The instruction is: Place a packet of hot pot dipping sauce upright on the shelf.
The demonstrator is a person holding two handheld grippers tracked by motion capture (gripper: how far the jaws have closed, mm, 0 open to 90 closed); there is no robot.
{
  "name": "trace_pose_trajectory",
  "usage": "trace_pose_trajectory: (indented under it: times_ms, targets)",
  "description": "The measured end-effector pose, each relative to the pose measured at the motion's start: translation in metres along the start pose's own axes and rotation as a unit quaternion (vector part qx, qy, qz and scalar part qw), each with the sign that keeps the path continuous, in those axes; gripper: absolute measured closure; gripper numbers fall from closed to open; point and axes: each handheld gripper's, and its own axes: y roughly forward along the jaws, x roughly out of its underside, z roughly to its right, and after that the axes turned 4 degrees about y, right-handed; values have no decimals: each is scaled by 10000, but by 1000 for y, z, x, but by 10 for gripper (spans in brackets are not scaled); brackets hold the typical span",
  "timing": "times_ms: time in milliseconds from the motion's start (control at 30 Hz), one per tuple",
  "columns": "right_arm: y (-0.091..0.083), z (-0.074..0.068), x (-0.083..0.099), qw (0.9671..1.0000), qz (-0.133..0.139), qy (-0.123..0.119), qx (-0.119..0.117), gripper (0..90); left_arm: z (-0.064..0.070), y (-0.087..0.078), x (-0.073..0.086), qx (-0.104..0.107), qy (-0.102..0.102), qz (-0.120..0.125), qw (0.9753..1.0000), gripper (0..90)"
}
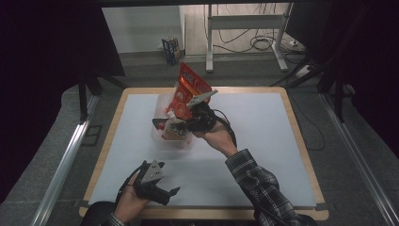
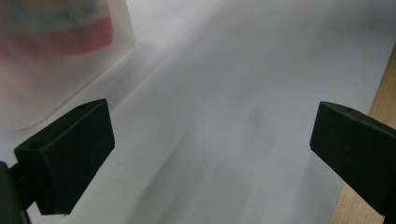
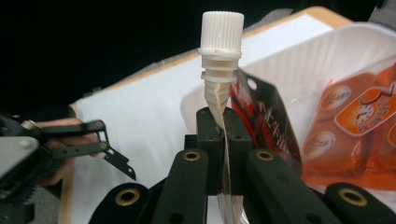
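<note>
My right gripper (image 3: 223, 126) is shut on the neck of a spouted pouch (image 3: 261, 116) with red and black print, just under its white screw cap (image 3: 222, 28). In the high view this gripper (image 1: 175, 123) holds the pouch over a translucent white tub (image 1: 162, 101) in the middle of the table. A tall orange-red snack bag (image 1: 188, 84) leans out of the tub, and an orange packet (image 3: 355, 135) lies inside it. My left gripper (image 1: 168, 178) hovers near the table's front edge, open and with nothing in it. Its jaws (image 2: 210, 140) stand wide over the white mat.
A white mat (image 1: 263, 141) covers the wooden table (image 1: 301, 141). The tub's blurred wall (image 2: 46, 60) is at the upper left of the left gripper view, and the table's wooden edge (image 2: 383, 93) at its right. The person's left hand with its gripper (image 3: 70, 144) appears farther off.
</note>
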Motion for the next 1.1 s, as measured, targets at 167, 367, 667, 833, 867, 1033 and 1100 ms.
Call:
trace_pose_trajectory:
  times_ms: [167,367,667,833,867,1033,1100]
  targets:
    - [12,3,5,9999,-156,35,38,871,0,0,0,-9,5,-14,10000,1]
    - [19,3,3,9998,-177,9,37,867,0,0,0,-10,18,-22,10000,1]
    - [30,2,-1,9998,-190,-75,44,857,1,0,0,3,28,-35,10000,1]
    - [42,-3,-4,9996,-229,-159,71,848,1,1,0,13,24,-26,10000,1]
    - [42,-3,-4,9996,-229,-159,71,848,1,1,0,9,26,-28,10000,1]
    - [53,-9,-8,9990,-298,-297,116,836,2,1,0,12,40,-44,10000,1]
    - [60,-12,-10,9985,-367,-370,143,812,2,2,0,10,59,-55,10000,1]
